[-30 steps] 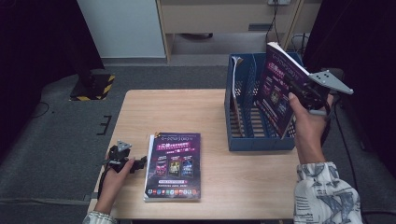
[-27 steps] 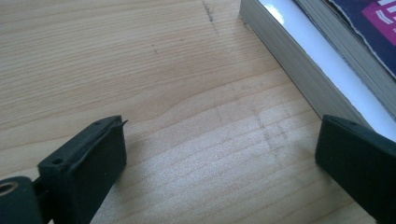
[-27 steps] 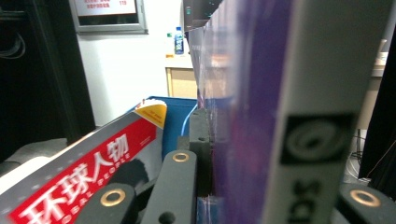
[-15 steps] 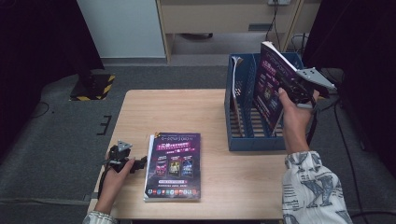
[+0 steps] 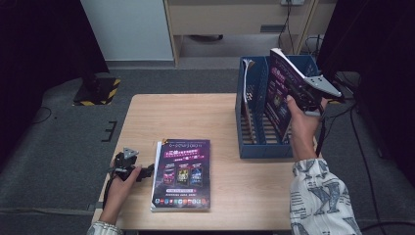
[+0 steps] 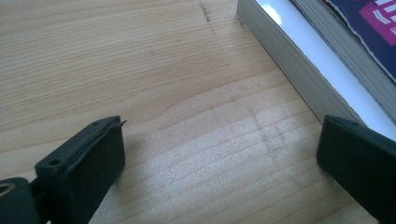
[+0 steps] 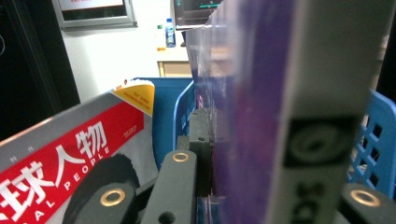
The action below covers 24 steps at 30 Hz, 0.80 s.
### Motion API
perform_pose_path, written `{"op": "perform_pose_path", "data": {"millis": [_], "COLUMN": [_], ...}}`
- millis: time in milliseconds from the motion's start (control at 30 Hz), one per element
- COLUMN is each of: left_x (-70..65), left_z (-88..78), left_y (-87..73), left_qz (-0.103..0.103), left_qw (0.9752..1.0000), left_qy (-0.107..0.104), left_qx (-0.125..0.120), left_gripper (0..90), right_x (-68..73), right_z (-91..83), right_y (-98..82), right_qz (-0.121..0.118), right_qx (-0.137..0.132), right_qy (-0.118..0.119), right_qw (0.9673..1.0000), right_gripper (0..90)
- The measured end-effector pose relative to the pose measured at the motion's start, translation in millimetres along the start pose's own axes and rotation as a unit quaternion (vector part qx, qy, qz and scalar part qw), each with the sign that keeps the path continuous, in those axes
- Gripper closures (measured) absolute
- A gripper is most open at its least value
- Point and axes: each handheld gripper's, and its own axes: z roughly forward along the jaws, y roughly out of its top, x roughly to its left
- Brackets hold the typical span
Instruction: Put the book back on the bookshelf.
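Note:
My right gripper (image 5: 304, 96) is shut on a thick purple book (image 5: 283, 93), which stands upright with its lower part down inside the blue file rack (image 5: 250, 122) at the table's right. In the right gripper view the purple book (image 7: 261, 107) sits clamped between the jaws, and a red-and-grey magazine (image 7: 70, 163) leans in the rack's left slot. A second purple book (image 5: 182, 172) lies flat on the table's front middle. My left gripper (image 5: 142, 171) rests on the table just left of that book, open with nothing between its fingers (image 6: 88, 158); the book's page edge (image 6: 299, 79) runs past the right jaw.
The wooden table (image 5: 195, 117) has bare room in its back left half. Behind it stand a white cabinet (image 5: 127, 29) and a wooden desk (image 5: 235, 19). A yellow-black striped floor piece (image 5: 100, 90) lies left of the table, cables trail on the right.
My right hand has moved left and down, lowering the purple book into the blue rack. The left hand and the flat book have stayed put.

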Motion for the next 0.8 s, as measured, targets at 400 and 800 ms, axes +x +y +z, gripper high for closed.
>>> {"op": "perform_pose_path", "data": {"millis": [400,800], "left_x": [-0.6,-0.8], "left_z": [0.3,0.3], "left_y": [0.2,0.3], "left_qz": [0.001,0.001], "left_qw": [1.0,1.0], "left_qy": [0.0,0.0], "left_qx": [0.0,0.0], "left_gripper": [0.5,0.5], "right_x": [-2.2,-5.4], "right_z": [13.3,17.6], "right_y": [-18.2,-28.6], "right_qz": [0.005,0.008], "right_qx": [0.006,0.007], "right_qy": [-0.007,-0.01], "right_qw": [0.9999,0.9999], "right_gripper": [82.4,82.4]}}
